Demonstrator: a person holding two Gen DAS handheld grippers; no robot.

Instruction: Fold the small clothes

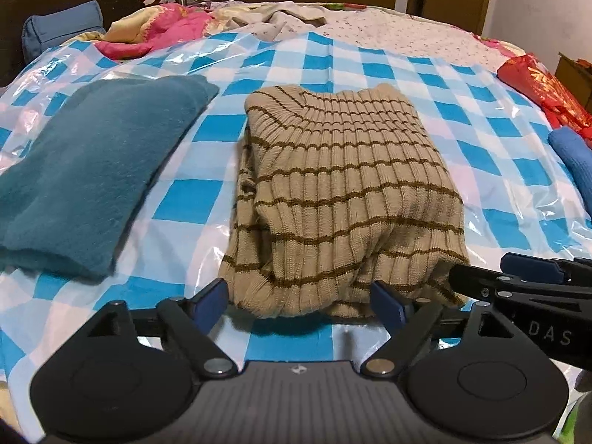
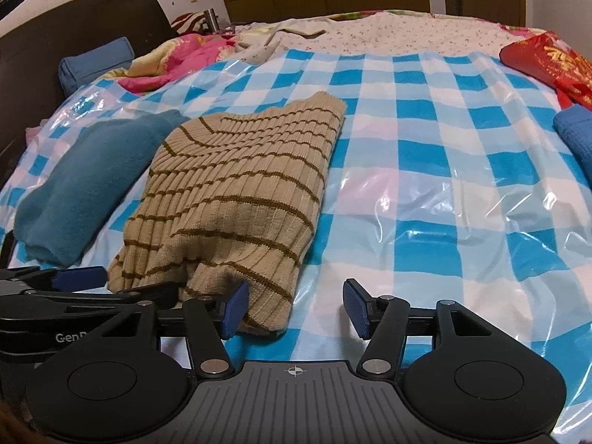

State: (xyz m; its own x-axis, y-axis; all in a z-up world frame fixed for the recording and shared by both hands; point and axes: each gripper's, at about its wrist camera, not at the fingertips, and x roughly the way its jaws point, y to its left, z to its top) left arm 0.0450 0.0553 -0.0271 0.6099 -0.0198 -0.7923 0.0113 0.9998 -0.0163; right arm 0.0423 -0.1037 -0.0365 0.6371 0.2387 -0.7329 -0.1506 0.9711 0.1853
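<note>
A bed fills both views, its middle covered by a glossy blue-and-white checked plastic sheet. At the upper left of each frame lie a crumpled pink quilt and a blue pillow against a dark headboard.

At the centre of the left wrist view lies the folded beige sweater with brown stripes, flat on the checked sheet; in the right wrist view it sits left of centre. To its left, a short way off, rests a folded teal garment. A folded blue garment shows at the right edge, with a red printed bag above it.

The left claw stands at the bottom of its own frame with its jaws wide apart; the sweater's near edge lies between the blue pads, which do not press on it. The right claw also stands open at the bottom of its frame: its left pad is just beside the sweater's near right corner, and its right pad stands over bare sheet. Each claw reaches into the lower corner of the other's view.
</note>
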